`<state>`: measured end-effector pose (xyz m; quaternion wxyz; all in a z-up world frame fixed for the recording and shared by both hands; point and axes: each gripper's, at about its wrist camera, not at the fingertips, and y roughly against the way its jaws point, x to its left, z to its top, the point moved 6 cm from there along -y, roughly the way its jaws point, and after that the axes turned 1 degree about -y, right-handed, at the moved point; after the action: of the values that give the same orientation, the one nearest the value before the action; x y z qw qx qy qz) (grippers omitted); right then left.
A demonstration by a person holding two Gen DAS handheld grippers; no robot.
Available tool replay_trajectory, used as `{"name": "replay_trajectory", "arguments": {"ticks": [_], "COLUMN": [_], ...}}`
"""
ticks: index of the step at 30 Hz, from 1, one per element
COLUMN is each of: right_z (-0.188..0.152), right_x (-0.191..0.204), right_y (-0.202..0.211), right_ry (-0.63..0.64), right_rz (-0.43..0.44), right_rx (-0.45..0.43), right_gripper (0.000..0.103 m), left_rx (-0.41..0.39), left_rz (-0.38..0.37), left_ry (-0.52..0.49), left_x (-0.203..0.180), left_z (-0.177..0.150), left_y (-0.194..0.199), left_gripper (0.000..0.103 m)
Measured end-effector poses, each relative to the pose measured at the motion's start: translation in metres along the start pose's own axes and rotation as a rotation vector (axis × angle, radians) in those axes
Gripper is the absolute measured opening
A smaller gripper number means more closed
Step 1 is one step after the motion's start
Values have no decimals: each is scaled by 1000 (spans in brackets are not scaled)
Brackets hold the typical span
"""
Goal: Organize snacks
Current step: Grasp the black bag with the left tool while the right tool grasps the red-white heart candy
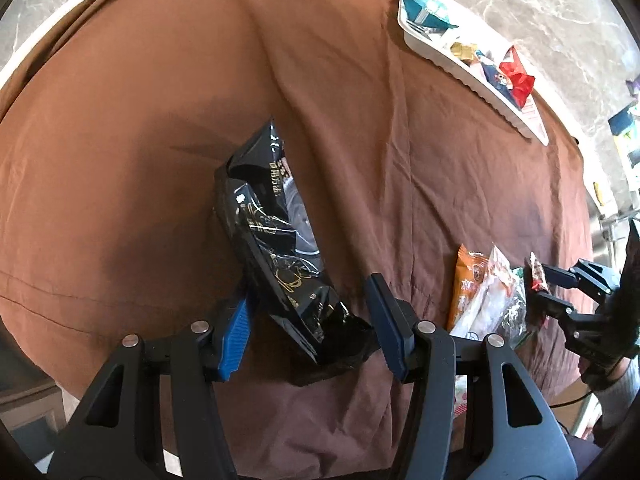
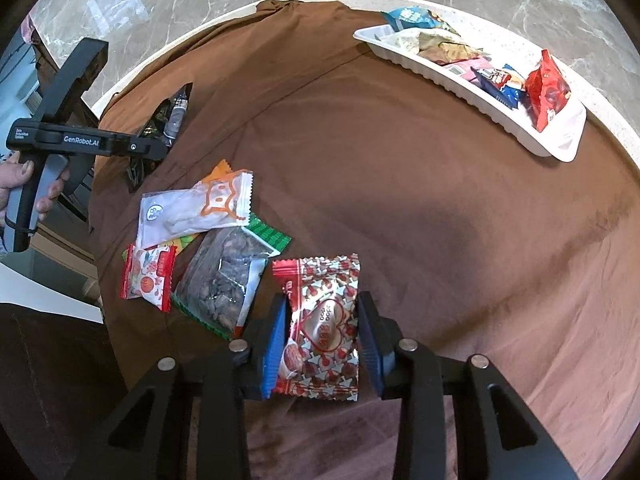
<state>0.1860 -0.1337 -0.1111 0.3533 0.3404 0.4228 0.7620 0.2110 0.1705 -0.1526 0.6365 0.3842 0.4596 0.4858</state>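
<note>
Setting: round table w/ brown cloth [image 2: 400,184] over it, marble floor [image 2: 160,4] beyond.
Left gripper [image 1: 310,320]: jaws spread wide, black snack bag [image 1: 276,240] between them. Bag tilts toward 11 o'clock; its lower end sits between the blue pads [image 1: 234,340]. Left pad touches the bag; right pad stands off from it. Cannot tell if the bag is lifted or resting on the cloth.
Right gripper [image 2: 322,338]: jaws narrowed around a red-and-silver candy packet [image 2: 320,320], both blue pads against its sides.
Loose pile: at 10 o'clock from the right gripper, in right wrist view. White-and-orange packet [image 2: 196,208] on top, small red-and-white packet [image 2: 148,276] at 9 o'clock, clear bag of dark bits w/ green edges [image 2: 224,280] just beside the held packet.
White tray [image 2: 472,100]: at 1 o'clock near the table edge, well apart from both grippers. Holds a teal packet [image 2: 408,16], beige and gold wrappers, a blue packet [image 2: 496,80], a red packet [image 2: 546,92] at its near end.
Person's hand [image 2: 24,184]: at 9 o'clock in right wrist view, gripping the left tool's handle.
</note>
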Motion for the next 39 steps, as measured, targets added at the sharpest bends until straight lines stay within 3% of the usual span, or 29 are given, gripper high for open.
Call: {"name": "replay_trajectory", "arguments": {"ticks": [8,12,18,24,28,30,32,36,37,39], "right_z": [2,1,0,-1,-1,0,-1,-4,-5,-6], "right_x": [-6,-4,14,15,13,11,7,-1,-2,-5], "right_y": [1,2,-2,-3,-1,0,1,5,6,6], "right_ry": [-55,-67,7,-9,-20,-7,-4,-22,-25,-32], "right_rz": [56,115,106,122,92,34,7,-42,-46,-50], "right_rx": [-5,-14,-12,-27,9,9,10,-4,-6,-8], "right_gripper": [40,60,83,89,85,66,61,37,37,34], "left_rx": [1,-11,-9,-20,-12,-19,-25,-35,-37,-50], "left_rz": [3,-5,-13,-44,-23,-27,-35,-45,-42,-12], "left_ry": [-23,-23,-18,-17,-45,-30,-29,-26,-27,-37], "left_x": [-5,-7,-7,-6,-11,-10,-10,-8,-8,-6], "left_z": [-1,-2,-3,-3,-3,-3,-3,-4,-4,-4], "left_y": [-2,-3,-2,-2,-5,-4,-4,-3,-3,-2], "left_gripper": [61,65,66,74,78,78,78,76,74,55]}}
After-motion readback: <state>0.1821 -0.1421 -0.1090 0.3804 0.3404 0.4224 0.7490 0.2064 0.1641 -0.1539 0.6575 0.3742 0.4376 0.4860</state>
